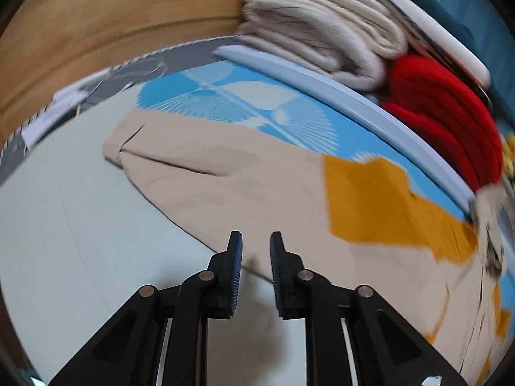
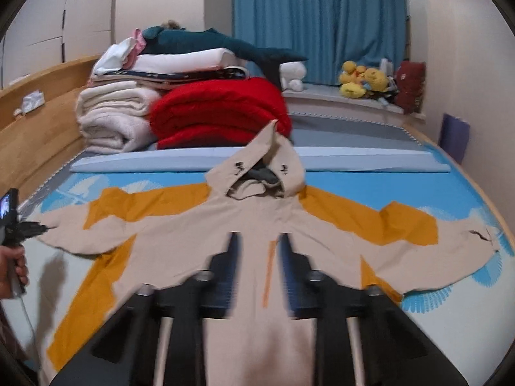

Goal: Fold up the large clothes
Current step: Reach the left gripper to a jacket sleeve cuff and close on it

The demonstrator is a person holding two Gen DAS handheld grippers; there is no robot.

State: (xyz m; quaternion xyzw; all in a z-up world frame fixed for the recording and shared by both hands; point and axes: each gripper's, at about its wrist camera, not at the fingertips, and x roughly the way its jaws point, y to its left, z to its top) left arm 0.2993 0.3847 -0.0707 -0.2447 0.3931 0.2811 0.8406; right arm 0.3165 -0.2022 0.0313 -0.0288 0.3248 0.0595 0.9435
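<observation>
We see a bed (image 2: 322,189) with a blue-and-white patterned sheet filling most of the right wrist view, and on it a large beige hooded jacket with mustard-orange panels (image 2: 199,225) lies flat. Its hood points to the upper middle of the frame and its hem comes toward the camera. The long axis of its spread sleeves runs from left edge to right edge.

Behind the hood, in the upper left, sit a folded red blanket (image 2: 219,109) and a stack of rolled cream blankets (image 2: 112,119). Yellow plush toys (image 2: 362,80) rest on a ledge before the blue curtain (image 2: 318,22).

Our right tongs (image 2: 259,241) hang over the jacket's middle, tilted downward; the jaws stand narrowly apart with nothing pinched.

At the left edge a hand (image 2: 14,265) holds the left tongs (image 1: 256,241), tips at the end of the jacket's left sleeve. In the left wrist view they angle steeply down over that sleeve's edge, jaws narrowly apart, and no cloth sits between them.
</observation>
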